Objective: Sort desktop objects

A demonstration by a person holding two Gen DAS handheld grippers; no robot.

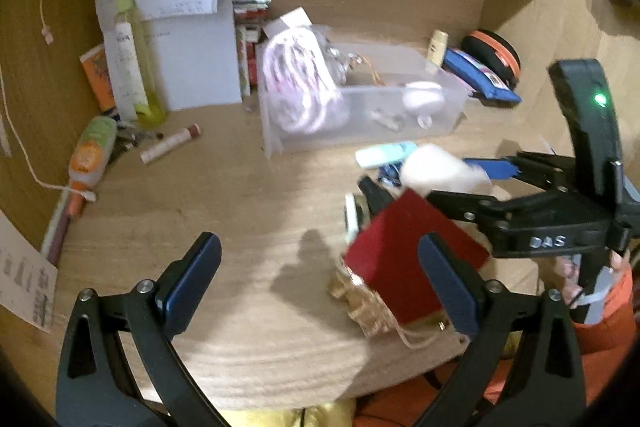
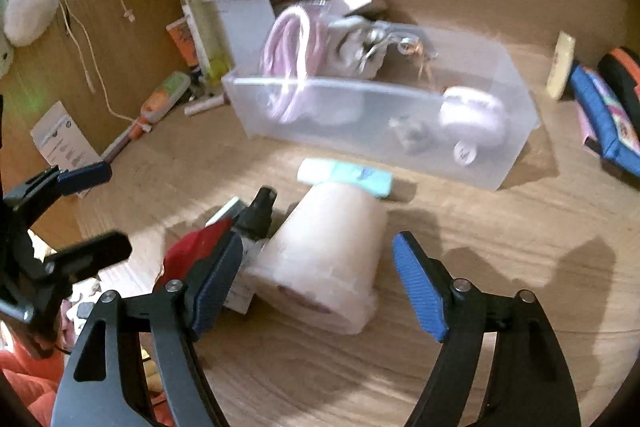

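Note:
A roll of white tissue (image 2: 324,251) lies on its side on the wooden desk, between the open jaws of my right gripper (image 2: 316,267); it also shows in the left wrist view (image 1: 436,167). A red booklet (image 1: 412,259) lies left of it, beside a small black-capped bottle (image 2: 260,211) and a mint-green tube (image 2: 348,177). My left gripper (image 1: 320,275) is open and empty above bare desk, with its right finger over the red booklet. A clear plastic bin (image 2: 516,131) behind holds a pink cable (image 2: 286,43) and small items.
A white folder box (image 1: 196,67), bottles (image 1: 128,55) and tubes stand at the back left. A blue pouch (image 2: 608,123) and a black-orange case (image 1: 496,55) lie right of the bin. A gold ornament (image 1: 360,299) lies by the booklet near the desk's front edge.

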